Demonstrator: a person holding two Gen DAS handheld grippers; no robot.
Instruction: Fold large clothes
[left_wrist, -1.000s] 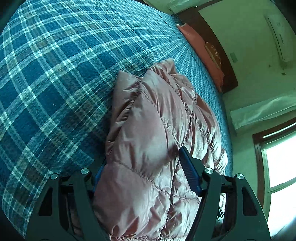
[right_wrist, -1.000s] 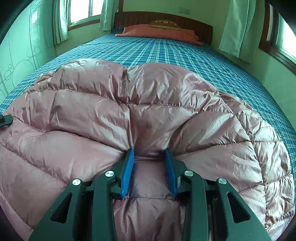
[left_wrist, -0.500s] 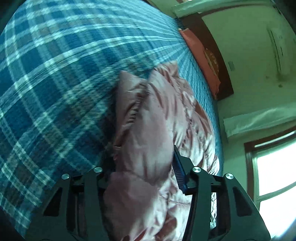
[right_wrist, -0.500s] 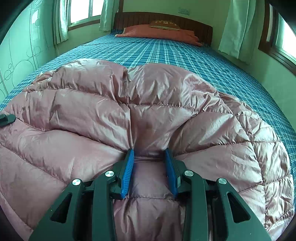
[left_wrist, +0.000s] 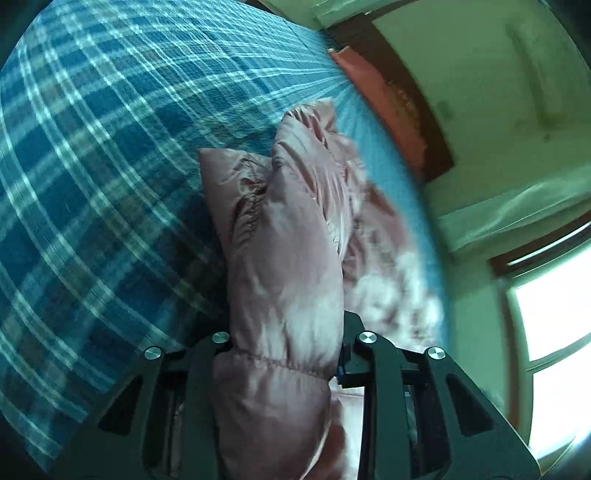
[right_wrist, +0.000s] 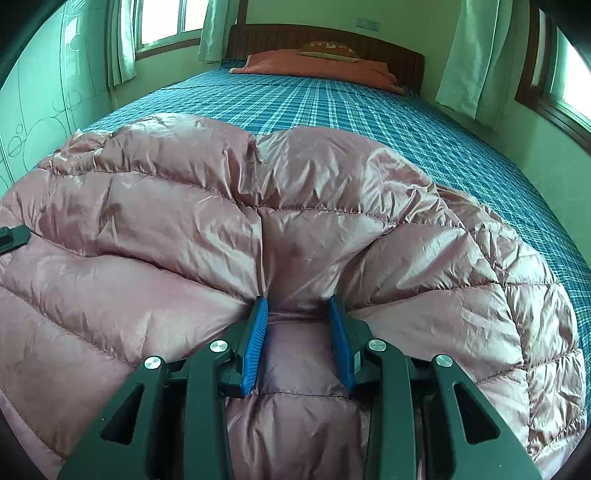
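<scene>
The left gripper (left_wrist: 284, 332) has just been closing and now pinches a puffy fold of the pink down jacket (right_wrist: 295, 229), spread on the blue plaid bedspread (right_wrist: 332, 107). The right gripper (right_wrist: 297, 314) clamps another fold.

Home bedroom, plaid-covered bed (right_wrist: 369, 110), wooden headboard (right_wrist: 325, 37), orange pillow (right_wrist: 317, 66), curtained windows (right_wrist: 166, 18)

jacket (right_wrist: 295, 221) on bed (right_wrist: 369, 110), near end | pillow (right_wrist: 317, 66) at far end, before headboard (right_wrist: 406, 59)
</scene>
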